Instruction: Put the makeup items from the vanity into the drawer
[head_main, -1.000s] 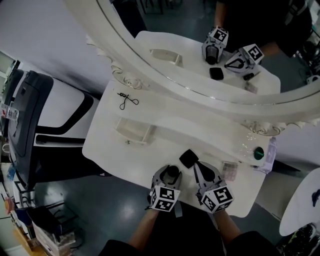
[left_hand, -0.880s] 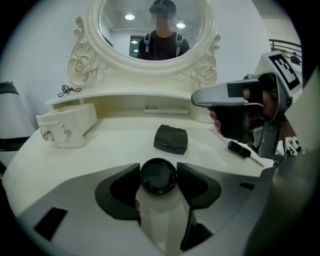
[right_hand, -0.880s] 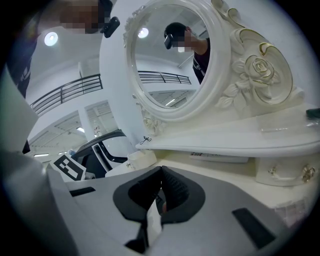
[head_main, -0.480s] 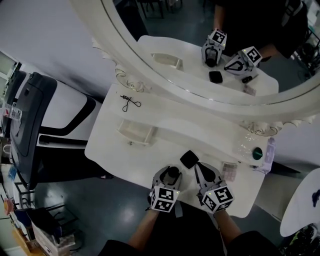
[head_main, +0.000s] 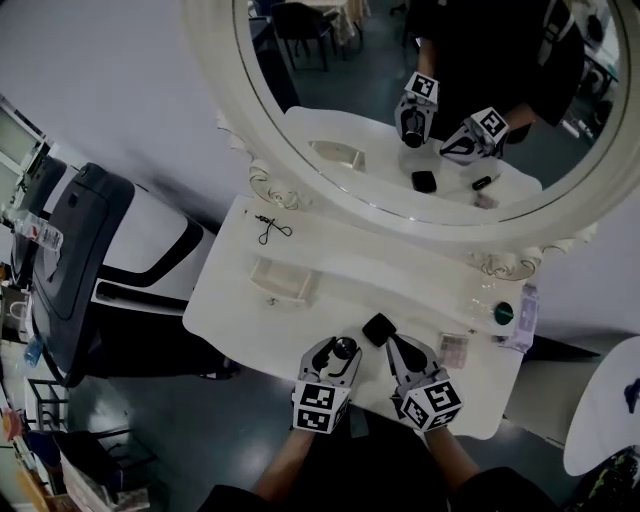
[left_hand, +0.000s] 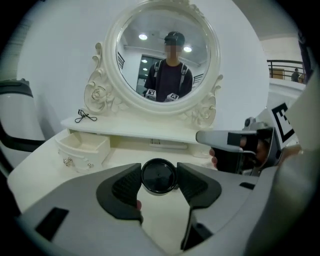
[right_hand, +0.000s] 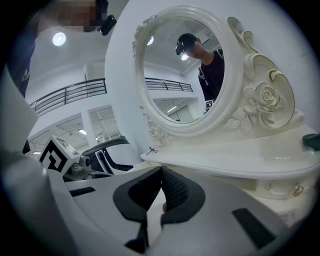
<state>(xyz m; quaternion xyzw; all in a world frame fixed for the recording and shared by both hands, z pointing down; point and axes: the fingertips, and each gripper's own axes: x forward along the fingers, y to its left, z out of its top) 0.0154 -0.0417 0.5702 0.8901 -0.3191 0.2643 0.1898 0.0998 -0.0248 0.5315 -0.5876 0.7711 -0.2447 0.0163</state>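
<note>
One black jar (left_hand: 159, 175) pinched by left tongs (left_hand: 159, 179) (clear in their view); right tongs (right_hand: 161, 192) pressed together.

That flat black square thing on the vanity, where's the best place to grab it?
I'd take the black square compact by two opposite edges, coming down from above. It lies flat on the vanity top, so only its thin sides offer a pinch; it sits corner-on, so turn the jaws to match. The shut, empty right gripper sits beside it.
</note>
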